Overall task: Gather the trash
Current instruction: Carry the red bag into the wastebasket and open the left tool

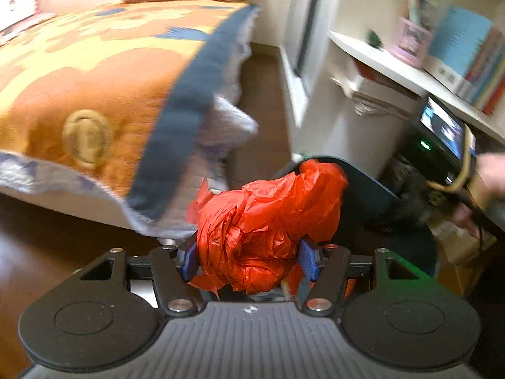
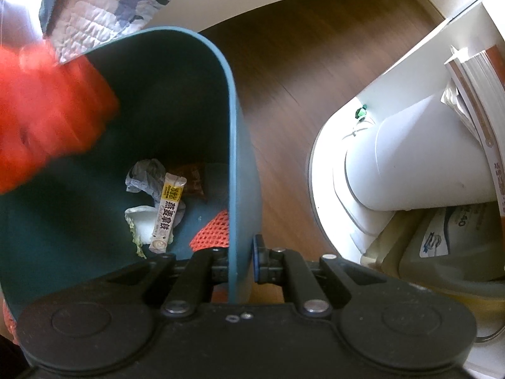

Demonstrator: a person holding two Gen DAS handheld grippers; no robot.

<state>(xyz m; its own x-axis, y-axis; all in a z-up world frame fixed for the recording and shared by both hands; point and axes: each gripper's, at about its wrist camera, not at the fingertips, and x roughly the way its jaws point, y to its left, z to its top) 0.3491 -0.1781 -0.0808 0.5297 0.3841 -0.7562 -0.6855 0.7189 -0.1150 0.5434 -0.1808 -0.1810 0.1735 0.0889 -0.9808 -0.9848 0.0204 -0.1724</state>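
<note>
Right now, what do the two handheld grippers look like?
Both match: the left gripper and right gripper have matte black ribbed bodies, round black side discs, black linkage arms with silver pivot bolts, and blue pads on the fingers.

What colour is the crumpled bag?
Bright red-orange bag, clearest in the left wrist view.

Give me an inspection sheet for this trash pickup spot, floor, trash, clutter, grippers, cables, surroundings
Surface: dark wood floor.
Job's things: crumpled red plastic bag; teal bin holding a drink sachet and wrappers.
Clutter: white bucket, books.
Grippers: left gripper shut on red plastic bag; right gripper shut on the bin's wall.
Cables: nothing seen.
Surroundings: bed with orange quilt, white shelf.
</note>
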